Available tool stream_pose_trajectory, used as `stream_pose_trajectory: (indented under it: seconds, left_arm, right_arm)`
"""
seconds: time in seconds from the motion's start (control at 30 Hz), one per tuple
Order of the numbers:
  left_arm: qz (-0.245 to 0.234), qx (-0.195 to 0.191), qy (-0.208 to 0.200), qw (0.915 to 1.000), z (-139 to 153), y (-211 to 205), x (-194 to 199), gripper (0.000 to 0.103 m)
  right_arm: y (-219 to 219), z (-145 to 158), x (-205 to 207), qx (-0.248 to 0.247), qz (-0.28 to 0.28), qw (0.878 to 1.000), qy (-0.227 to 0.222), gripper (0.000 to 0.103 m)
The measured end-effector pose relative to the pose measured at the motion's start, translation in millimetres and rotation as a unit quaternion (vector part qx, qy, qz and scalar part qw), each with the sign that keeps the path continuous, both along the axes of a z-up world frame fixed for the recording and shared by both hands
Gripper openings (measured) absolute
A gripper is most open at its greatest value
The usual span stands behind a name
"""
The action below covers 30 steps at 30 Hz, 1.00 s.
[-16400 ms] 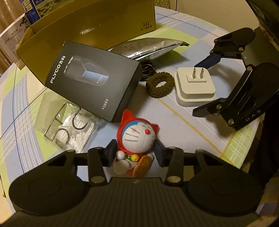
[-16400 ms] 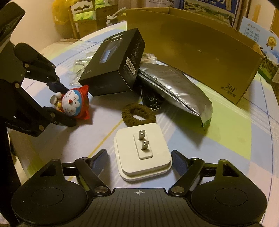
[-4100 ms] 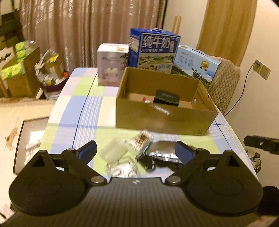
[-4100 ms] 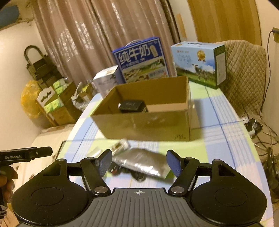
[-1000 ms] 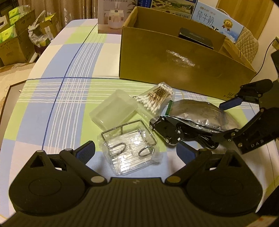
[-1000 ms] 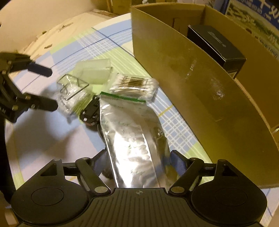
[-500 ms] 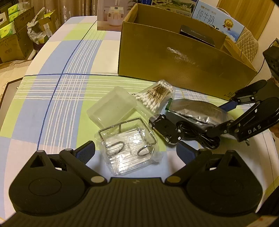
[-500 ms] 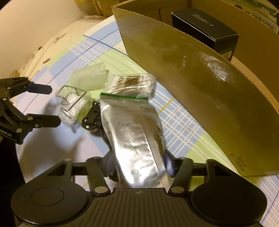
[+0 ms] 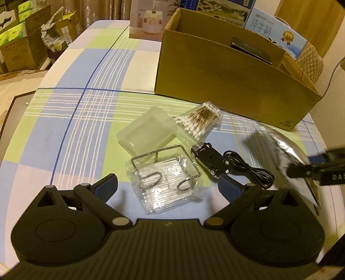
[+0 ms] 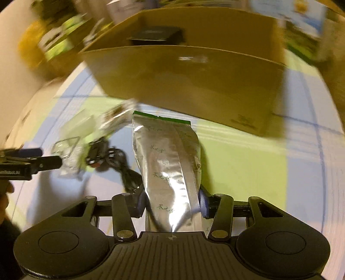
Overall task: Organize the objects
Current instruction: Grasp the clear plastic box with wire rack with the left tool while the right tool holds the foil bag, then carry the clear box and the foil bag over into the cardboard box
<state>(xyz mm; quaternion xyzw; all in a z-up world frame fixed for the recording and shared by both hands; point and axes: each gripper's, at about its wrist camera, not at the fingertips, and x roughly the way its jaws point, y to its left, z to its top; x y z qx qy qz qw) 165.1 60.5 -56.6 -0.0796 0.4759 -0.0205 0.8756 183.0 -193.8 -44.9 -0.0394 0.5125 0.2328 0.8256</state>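
Observation:
My right gripper [image 10: 171, 203] is shut on a silver foil pouch [image 10: 168, 157] and holds it lifted above the table, its green-edged end toward the cardboard box [image 10: 194, 86]. In the left wrist view the pouch [image 9: 286, 155] is blurred at the right with the right gripper [image 9: 317, 170] on it. My left gripper [image 9: 168, 187] is open just above a clear packet of wire hooks [image 9: 166, 181]. A frosted plastic case [image 9: 148, 131], a bag of cotton swabs [image 9: 200, 122] and a black car toy with cable [image 9: 215, 159] lie beyond.
The box holds a black carton [image 9: 252, 48]. Milk cartons [image 9: 278, 32] and a white box [image 9: 151, 19] stand behind it. The checked tablecloth [image 9: 86, 112] covers the table. The left gripper [image 10: 32, 161] shows at the left of the right wrist view.
My right gripper has closed on the foil pouch, lifted it off the cable and swung to face the box. My left gripper has edged forward over the hook packet.

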Motion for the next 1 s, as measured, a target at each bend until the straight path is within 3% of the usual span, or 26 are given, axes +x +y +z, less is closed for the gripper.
stream_pose_trajectory:
  seconds: [0.13,0.5,0.7,1.0]
  left_arm:
    - [0.005,0.003,0.002,1.0,-4,-2,7,0.096]
    - [0.042,0.017,0.011,0.9989,-25,-6,25,0.081]
    - [0.039,0.03,0.011,0.9987,-25,-8,25,0.064]
    - [0.016,0.02,0.005,0.9997,-6,-15,-5,0.063]
  right_arm:
    - [-5,-6,-7,0.0,-0.024,1.0,-0.007,0.045]
    - [-3,-8,-9,0.005,-0.02,1.0,-0.023,0.044]
    - [0,-7,-19,0.006,-0.018,0.999,-0.033,0.044]
    - [-11,13,-39,0.028,-0.034,0.998,-0.044,0.044]
